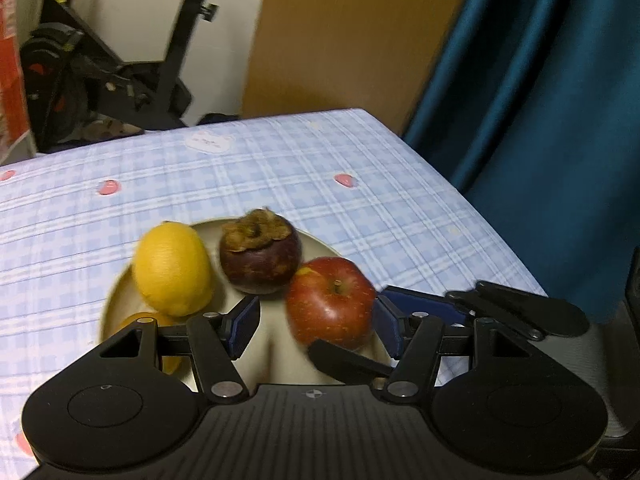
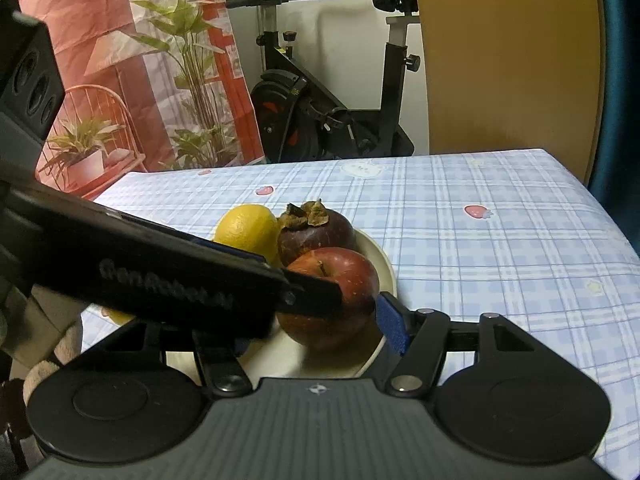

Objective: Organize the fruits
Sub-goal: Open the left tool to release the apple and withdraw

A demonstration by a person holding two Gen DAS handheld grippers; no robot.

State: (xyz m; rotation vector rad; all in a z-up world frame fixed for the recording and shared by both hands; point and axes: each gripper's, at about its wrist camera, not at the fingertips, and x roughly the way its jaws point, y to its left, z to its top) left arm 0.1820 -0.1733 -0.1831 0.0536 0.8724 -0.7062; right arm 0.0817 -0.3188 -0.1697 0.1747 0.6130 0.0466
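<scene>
On a beige plate (image 1: 316,240) (image 2: 385,266) lie a lemon (image 1: 172,268) (image 2: 246,228), a dark mangosteen (image 1: 260,264) (image 2: 320,236), a red apple (image 1: 328,304) (image 2: 356,280) and an orange-yellow fruit (image 1: 136,320) half hidden under my left finger. My left gripper (image 1: 316,328) straddles the apple. Its right pad is against the fruit and a gap shows at its left pad, so it is open. My right gripper (image 2: 320,332) reaches in from the right with its right pad at the apple's side. The left gripper's body (image 2: 180,276) hides its other finger.
The plate sits near the front of a table with a blue checked cloth (image 1: 280,168) (image 2: 480,240). The table's right edge falls off beside a blue curtain (image 1: 540,120). An exercise bike (image 1: 100,68) (image 2: 320,112) and a wooden panel (image 1: 340,40) stand behind.
</scene>
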